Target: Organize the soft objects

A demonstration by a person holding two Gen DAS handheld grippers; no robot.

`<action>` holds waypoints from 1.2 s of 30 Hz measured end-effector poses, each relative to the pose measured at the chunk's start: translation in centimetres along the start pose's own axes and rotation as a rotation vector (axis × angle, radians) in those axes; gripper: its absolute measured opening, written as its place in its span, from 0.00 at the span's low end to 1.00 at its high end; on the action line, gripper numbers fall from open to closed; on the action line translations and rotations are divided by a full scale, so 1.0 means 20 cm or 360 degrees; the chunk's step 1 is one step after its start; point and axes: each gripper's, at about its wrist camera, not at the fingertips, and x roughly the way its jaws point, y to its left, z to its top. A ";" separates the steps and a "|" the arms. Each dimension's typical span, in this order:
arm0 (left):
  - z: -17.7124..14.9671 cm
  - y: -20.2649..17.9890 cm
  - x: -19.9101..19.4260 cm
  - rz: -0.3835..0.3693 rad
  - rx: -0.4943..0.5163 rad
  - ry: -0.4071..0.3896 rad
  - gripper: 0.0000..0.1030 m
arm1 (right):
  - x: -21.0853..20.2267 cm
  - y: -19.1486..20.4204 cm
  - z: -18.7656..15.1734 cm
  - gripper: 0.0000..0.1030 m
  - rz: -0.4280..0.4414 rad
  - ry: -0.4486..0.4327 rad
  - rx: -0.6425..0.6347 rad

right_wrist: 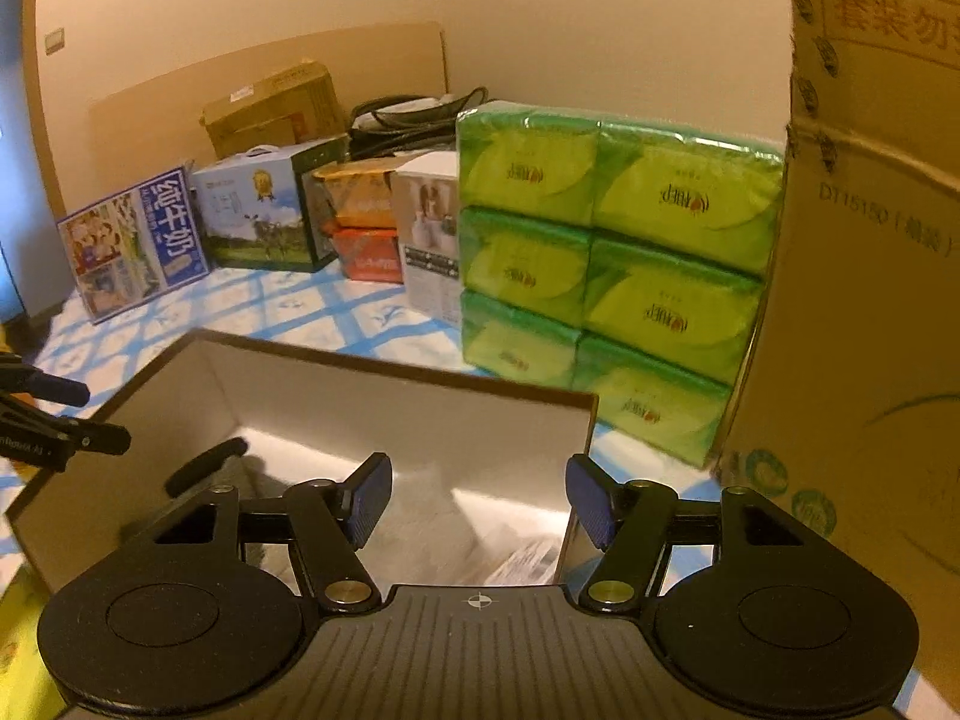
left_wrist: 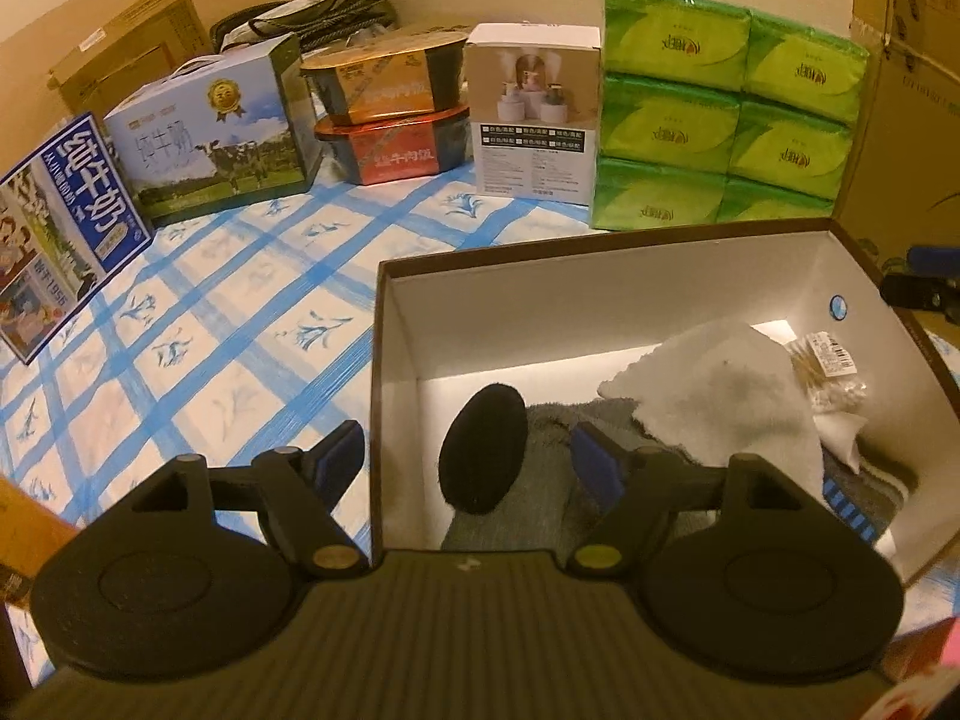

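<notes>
Blue-checked cloth (left_wrist: 198,312) under everything; milk cartons (left_wrist: 210,138) far left, green tissue packs (left_wrist: 726,102) right. Left gripper (left_wrist: 468,456) wide open, empty, straddling left wall of shoebox (left_wrist: 396,324). Inside: black pad (left_wrist: 483,450), grey sock (left_wrist: 540,480), white towel (left_wrist: 720,396). Right gripper (right_wrist: 477,501) wide open, empty, above box. Risk: finger catches wall, tips box. Small packet at right wall unclear; box floor mostly hidden in right view.

White cloth (left_wrist: 726,396), grey towel (left_wrist: 540,492), black pad (left_wrist: 483,450) inside open box (left_wrist: 396,396).
</notes>
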 end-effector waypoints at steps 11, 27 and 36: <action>-0.08 -0.04 -0.33 -0.0052 0.0018 -0.0045 0.72 | -0.27 0.05 -0.05 0.63 0.0079 0.0037 0.0015; -0.27 -0.27 -0.93 -0.0121 0.0011 -0.0212 0.74 | -0.76 0.26 -0.13 0.63 0.0191 -0.0030 0.0083; -0.44 -0.36 -1.27 -0.0066 -0.0015 -0.0335 0.80 | -1.11 0.39 -0.24 0.67 0.0216 -0.0091 0.0121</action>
